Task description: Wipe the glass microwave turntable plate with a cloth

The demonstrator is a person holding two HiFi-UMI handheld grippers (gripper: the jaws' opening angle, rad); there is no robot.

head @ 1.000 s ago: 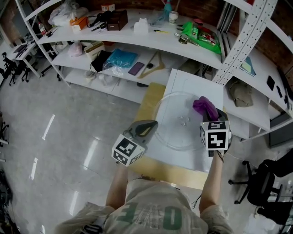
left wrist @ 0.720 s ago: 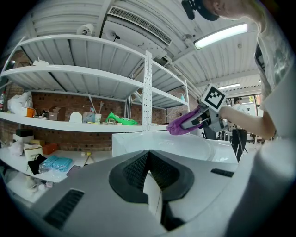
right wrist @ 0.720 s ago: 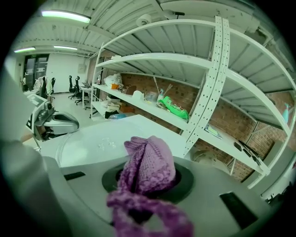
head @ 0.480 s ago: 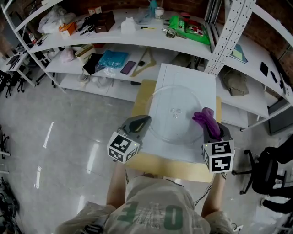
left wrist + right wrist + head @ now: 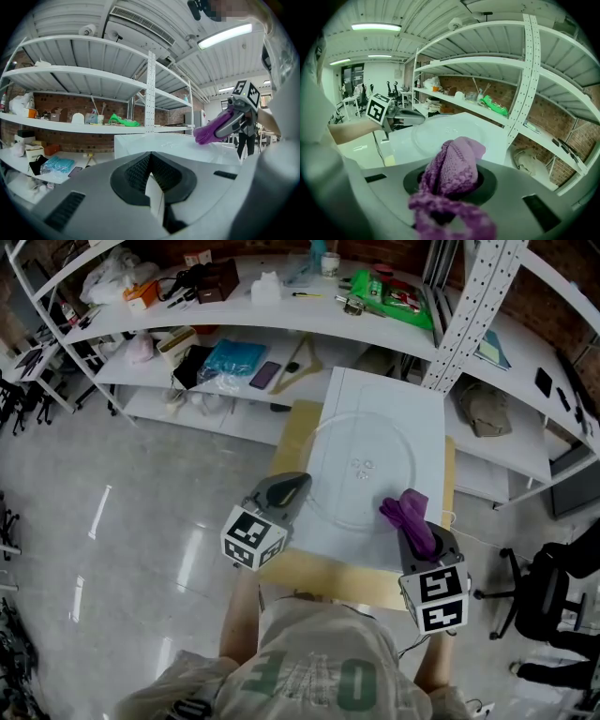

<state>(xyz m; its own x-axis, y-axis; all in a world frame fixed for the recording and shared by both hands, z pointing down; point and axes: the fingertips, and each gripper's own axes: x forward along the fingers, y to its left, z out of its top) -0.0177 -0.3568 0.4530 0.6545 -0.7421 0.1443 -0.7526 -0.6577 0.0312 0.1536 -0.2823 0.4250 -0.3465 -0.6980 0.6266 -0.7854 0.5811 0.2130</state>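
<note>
White curved shelving against brick wall; glossy grey floor; ceiling strip light lit; black chair.

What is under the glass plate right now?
The glass plate lies on a white board, which shows through the clear glass; a tan tabletop sticks out beneath the board. The purple cloth covers the plate's near-right edge, hiding that part.

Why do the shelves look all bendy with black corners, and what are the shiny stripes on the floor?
Right gripper view: the wide-angle lens curves the shelves and darkens the corners; the purple cloth, close to the lens, is blurry at its lower end. Left gripper view: same curving, and the ceiling lamp glares bright. Head view: the stripes on the floor are reflected lights.
</note>
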